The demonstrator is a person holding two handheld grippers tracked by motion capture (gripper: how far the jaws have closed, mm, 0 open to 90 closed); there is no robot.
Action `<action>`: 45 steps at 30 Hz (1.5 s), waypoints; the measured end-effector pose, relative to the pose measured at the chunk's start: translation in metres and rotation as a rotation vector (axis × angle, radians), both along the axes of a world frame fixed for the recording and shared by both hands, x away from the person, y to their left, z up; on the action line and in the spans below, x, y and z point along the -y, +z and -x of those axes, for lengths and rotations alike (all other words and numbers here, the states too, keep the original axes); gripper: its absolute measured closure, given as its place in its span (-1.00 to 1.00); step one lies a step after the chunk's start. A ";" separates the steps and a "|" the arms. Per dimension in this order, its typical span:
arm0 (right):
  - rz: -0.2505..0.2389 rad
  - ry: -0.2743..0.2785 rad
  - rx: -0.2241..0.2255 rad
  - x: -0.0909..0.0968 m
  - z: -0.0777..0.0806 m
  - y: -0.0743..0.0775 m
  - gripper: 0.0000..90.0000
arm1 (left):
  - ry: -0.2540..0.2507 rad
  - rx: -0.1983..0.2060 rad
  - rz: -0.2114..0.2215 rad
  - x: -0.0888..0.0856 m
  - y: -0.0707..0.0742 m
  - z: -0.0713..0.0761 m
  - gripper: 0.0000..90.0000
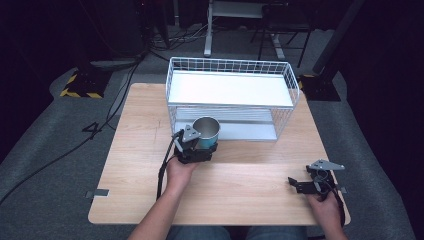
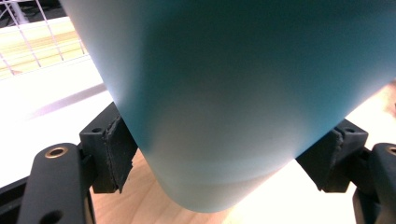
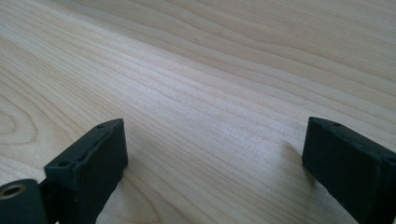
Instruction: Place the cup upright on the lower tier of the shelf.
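One teal cup (image 1: 206, 131) clamped in my left gripper (image 1: 196, 150) just before the wire rack (image 1: 295, 85), shelving still left; right gripper (image 1: 300, 185) rests wide open on the table (image 1: 135, 150).

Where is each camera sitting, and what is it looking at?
High view: sits above the person's side, looking forward and down on the wooden table, the white wire rack and the teal cup; both forearms and both tongs show.
Left gripper view: rides on the left tongs, looking along its pads, which press on the cup.
Right gripper view: rides on the right tongs, facing bare tabletop between open jaws.
Shared: the high and left gripper views both show the cup and rack.
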State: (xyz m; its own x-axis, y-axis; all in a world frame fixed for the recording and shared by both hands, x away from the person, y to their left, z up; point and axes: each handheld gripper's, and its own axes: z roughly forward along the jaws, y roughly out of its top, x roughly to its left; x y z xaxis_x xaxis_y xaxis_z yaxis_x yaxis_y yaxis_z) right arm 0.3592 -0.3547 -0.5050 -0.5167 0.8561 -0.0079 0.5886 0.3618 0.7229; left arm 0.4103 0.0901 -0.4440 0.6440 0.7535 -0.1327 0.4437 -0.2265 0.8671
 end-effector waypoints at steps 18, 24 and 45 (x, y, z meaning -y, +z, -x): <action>0.000 -0.003 0.000 0.000 0.000 0.000 -0.84 | 0.018 0.017 -0.015 0.028 -0.005 -0.034 -0.50; 0.000 -0.003 0.000 0.000 0.000 0.000 -0.84 | 0.023 0.016 -0.021 0.039 -0.006 -0.046 -0.50; -0.001 -0.003 0.000 0.000 0.000 0.000 -0.84 | 0.110 0.052 -0.006 0.064 -0.019 -0.088 -0.50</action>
State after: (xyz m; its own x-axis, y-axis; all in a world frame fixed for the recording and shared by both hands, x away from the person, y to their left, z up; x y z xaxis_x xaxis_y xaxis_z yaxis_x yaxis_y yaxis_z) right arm 0.3594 -0.3545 -0.5050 -0.5145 0.8575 -0.0073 0.5896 0.3599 0.7231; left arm 0.4985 0.0261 -0.4634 0.5628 0.8209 -0.0967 0.4211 -0.1841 0.8881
